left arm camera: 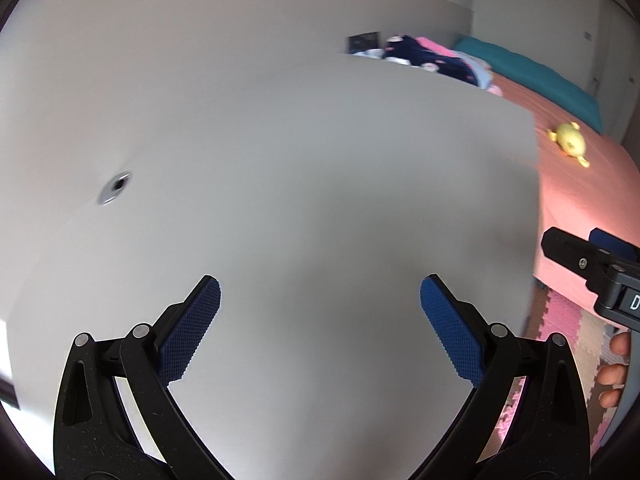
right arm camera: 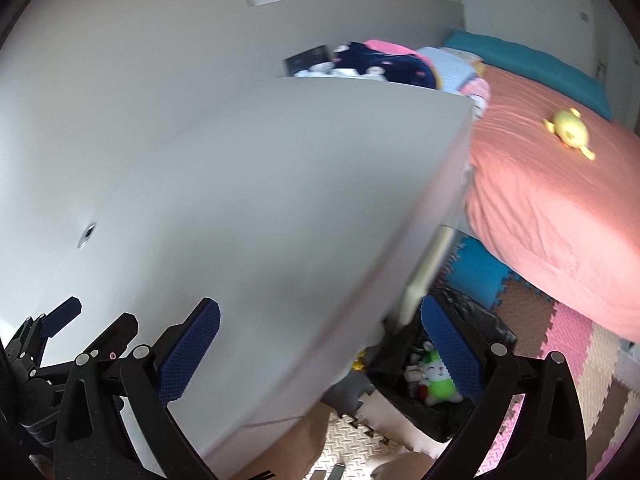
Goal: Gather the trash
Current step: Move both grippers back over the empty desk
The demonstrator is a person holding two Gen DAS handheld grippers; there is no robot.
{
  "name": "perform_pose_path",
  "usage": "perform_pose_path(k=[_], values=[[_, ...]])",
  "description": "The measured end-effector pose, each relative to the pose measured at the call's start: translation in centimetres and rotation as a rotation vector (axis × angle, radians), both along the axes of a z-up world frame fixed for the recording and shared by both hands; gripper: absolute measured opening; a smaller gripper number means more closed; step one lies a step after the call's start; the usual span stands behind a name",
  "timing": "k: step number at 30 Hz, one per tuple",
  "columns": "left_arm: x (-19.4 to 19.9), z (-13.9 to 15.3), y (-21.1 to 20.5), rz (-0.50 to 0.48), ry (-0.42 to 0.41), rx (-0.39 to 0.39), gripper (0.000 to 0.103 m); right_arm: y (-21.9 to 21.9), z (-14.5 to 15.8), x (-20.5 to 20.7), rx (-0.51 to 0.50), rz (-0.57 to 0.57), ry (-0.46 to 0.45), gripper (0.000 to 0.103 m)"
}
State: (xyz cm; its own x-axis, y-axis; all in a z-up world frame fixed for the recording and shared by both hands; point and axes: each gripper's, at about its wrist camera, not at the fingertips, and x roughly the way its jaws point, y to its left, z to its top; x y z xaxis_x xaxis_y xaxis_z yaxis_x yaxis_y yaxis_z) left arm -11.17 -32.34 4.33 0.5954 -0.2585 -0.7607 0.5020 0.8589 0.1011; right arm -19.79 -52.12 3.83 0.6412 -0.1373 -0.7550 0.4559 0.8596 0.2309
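Observation:
My left gripper [left arm camera: 320, 312] is open and empty above a white desk top [left arm camera: 300, 168]. My right gripper [right arm camera: 320, 340] is open and empty over the desk's right edge [right arm camera: 440, 216]. Below that edge a black trash bin [right arm camera: 472, 312] lined with a black bag stands on the floor; it holds a green and white plush toy [right arm camera: 438, 378] and some scraps. The left gripper also shows at the lower left of the right wrist view [right arm camera: 64, 316], and the right gripper shows at the right edge of the left wrist view [left arm camera: 592, 256]. No loose trash shows on the desk.
A cable hole [left arm camera: 116, 188] sits in the desk at the left. A bed with a salmon sheet [right arm camera: 552, 208] carries a yellow plush toy [right arm camera: 568, 132], a teal pillow [right arm camera: 532, 68] and piled clothes [right arm camera: 380, 64]. Coloured foam mats [right arm camera: 560, 344] cover the floor.

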Motion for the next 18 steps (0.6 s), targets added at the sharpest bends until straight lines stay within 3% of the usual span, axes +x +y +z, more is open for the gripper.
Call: perform_pose_path(k=[8, 18], values=[[3.0, 0.3, 8.5, 0.134, 0.021, 0.007, 0.097, 7.9, -0.3, 4.8, 0.002, 0.129, 0.019, 0.100], [4.3, -0.2, 16.2, 0.198, 0.054, 0.036, 0.097, 16.1, -1.7, 8.1, 0.026, 0.231, 0.054, 0.100]])
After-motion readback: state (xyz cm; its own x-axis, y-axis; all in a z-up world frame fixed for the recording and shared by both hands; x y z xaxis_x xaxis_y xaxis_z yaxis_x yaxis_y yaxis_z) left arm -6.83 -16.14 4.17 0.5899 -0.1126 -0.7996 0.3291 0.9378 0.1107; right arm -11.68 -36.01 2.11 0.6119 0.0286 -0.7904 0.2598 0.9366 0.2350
